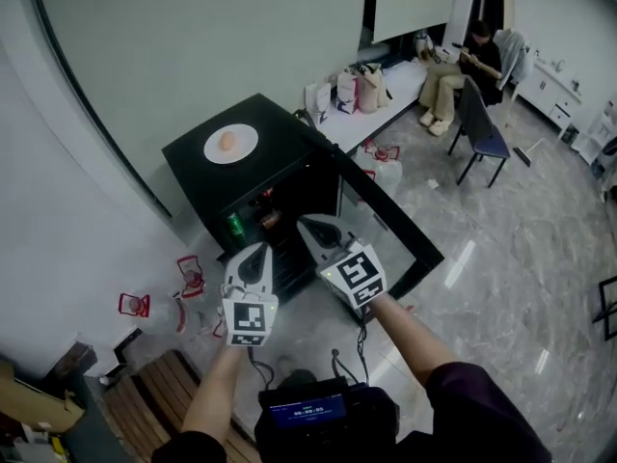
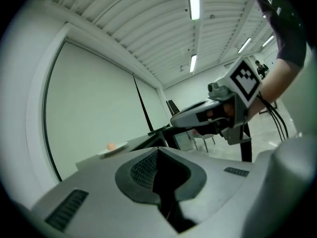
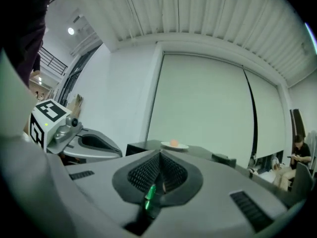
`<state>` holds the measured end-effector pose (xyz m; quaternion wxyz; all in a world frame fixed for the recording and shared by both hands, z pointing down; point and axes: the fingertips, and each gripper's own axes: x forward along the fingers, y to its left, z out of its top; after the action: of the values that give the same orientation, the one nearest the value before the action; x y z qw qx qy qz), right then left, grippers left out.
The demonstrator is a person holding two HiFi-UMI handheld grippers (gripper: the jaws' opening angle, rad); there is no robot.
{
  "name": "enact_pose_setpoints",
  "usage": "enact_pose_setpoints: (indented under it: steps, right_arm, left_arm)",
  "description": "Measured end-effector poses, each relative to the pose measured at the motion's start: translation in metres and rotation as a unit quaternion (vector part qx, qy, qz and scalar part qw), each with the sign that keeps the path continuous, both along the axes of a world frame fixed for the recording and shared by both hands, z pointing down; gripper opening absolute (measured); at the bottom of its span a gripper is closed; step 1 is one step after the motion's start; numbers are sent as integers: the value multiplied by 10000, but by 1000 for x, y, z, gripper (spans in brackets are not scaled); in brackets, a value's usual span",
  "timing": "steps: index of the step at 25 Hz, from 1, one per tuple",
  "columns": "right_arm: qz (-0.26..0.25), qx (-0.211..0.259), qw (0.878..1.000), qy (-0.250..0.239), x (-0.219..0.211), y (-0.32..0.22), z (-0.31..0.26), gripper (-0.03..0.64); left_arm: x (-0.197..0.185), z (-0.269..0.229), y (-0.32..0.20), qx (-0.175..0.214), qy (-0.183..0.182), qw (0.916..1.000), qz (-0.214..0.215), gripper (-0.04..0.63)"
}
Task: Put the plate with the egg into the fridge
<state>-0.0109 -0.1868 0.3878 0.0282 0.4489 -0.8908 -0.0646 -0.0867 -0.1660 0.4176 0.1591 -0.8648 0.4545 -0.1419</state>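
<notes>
Left gripper (image 1: 258,251) and right gripper (image 1: 308,228): both jaw pairs pressed together, nothing pinched, held side by side in front of the open fridge (image 1: 281,128). Plate (image 1: 231,144) with egg (image 1: 228,141) sits on the fridge top, well beyond both tips, untouched.

Seated person (image 1: 461,66) at back — chair (image 1: 485,141) beside.

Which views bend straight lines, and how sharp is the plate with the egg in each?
Head view: wall curves mildly, plate and egg small but clear. Left gripper view: strong fisheye, dark corners, bright ceiling lamps, plate soft. Right gripper view: same fisheye, plate soft too.
</notes>
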Motion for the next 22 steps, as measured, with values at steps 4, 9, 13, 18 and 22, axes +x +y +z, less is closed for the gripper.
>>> enact_pose_setpoints:
  steps: [4, 9, 13, 18, 22]
  right_arm:
    - [-341, -60, 9985, 424, -37, -77, -36, 8]
    - [-783, -526, 9905, 998, -65, -168, -60, 8]
    - [-882, -1403, 9756, 1438, -71, -242, -47, 7]
    - [-699, -1823, 9519, 2360, -73, -323, -22, 8]
    - [-1162, -2007, 9257, 2987, -92, -358, 1, 8]
  left_arm:
    - [-37, -36, -46, 474, -572, 9970, -200, 9]
    - [-53, -63, -82, 1303, -1762, 9755, -171, 9]
    - [-61, -68, -95, 1831, -2608, 9478, -98, 9]
    - [-70, -66, -111, 1983, -3224, 9252, -291, 9]
    - [-56, -59, -129, 1798, -3664, 9111, -569, 9]
